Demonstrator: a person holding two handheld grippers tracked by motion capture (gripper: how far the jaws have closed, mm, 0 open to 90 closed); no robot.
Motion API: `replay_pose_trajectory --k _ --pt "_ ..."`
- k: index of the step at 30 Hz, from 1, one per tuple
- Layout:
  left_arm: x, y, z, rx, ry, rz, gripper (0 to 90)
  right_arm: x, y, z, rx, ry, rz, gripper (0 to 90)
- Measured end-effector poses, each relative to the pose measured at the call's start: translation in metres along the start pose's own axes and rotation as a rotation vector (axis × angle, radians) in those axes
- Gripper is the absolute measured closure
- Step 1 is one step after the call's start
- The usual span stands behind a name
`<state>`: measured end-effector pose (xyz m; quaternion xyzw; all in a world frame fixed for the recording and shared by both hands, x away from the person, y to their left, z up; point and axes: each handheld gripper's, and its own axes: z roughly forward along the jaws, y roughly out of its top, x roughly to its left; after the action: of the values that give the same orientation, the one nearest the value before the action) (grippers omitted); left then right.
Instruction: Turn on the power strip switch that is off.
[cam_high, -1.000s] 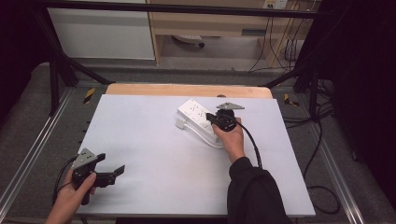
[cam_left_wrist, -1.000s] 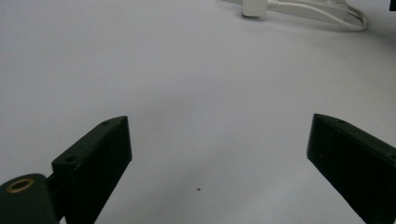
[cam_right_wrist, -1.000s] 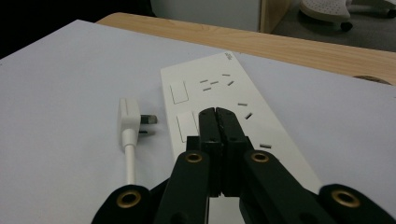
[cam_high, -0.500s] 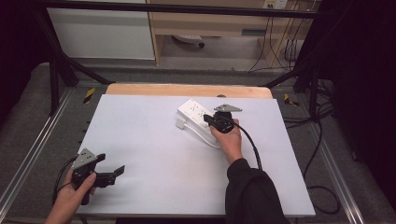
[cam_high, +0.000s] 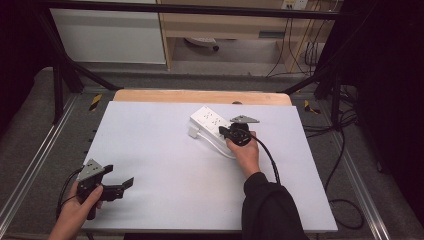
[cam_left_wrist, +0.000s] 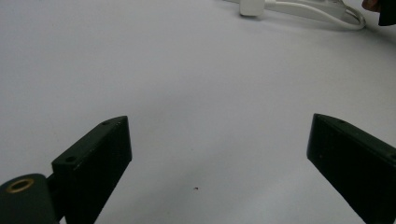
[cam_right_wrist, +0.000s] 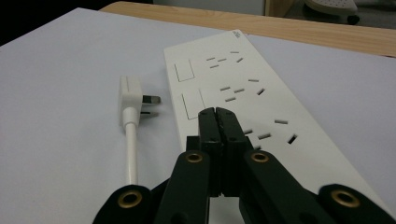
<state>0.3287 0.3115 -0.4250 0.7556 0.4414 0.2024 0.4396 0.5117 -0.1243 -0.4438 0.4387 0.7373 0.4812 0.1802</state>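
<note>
I see a white power strip (cam_right_wrist: 243, 98) lying flat at the far surface edge, its white plug (cam_right_wrist: 132, 100) unplugged just beside it.

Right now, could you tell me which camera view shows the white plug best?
The right gripper view: the white plug lies close, prongs visible, beside the power strip. The high view shows it small; the left gripper view catches it at the top edge.
</note>
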Motion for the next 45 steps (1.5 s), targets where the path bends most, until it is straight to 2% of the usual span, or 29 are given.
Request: replay_pose_trajectory --k 5,25,37,45 --pt "-0.0004 0.0000 0.0001 -0.001 -0.006 -0.002 6.7 0.0012 -0.0006 -0.0004 0.003 -0.004 -0.018 90.0" --pt "-0.0009 0.0000 0.0007 -0.001 -0.008 0.005 6.7 0.0007 -0.0076 0.0006 0.014 -0.012 -0.025 90.0" --pt "-0.0014 -0.0001 0.0006 0.002 -0.010 0.005 6.8 0.0050 -0.0082 0.0013 0.014 -0.025 -0.058 90.0" --pt "-0.0014 -0.0003 0.0007 0.002 -0.009 0.003 6.8 0.0056 -0.0072 0.0008 0.024 -0.028 -0.059 90.0"
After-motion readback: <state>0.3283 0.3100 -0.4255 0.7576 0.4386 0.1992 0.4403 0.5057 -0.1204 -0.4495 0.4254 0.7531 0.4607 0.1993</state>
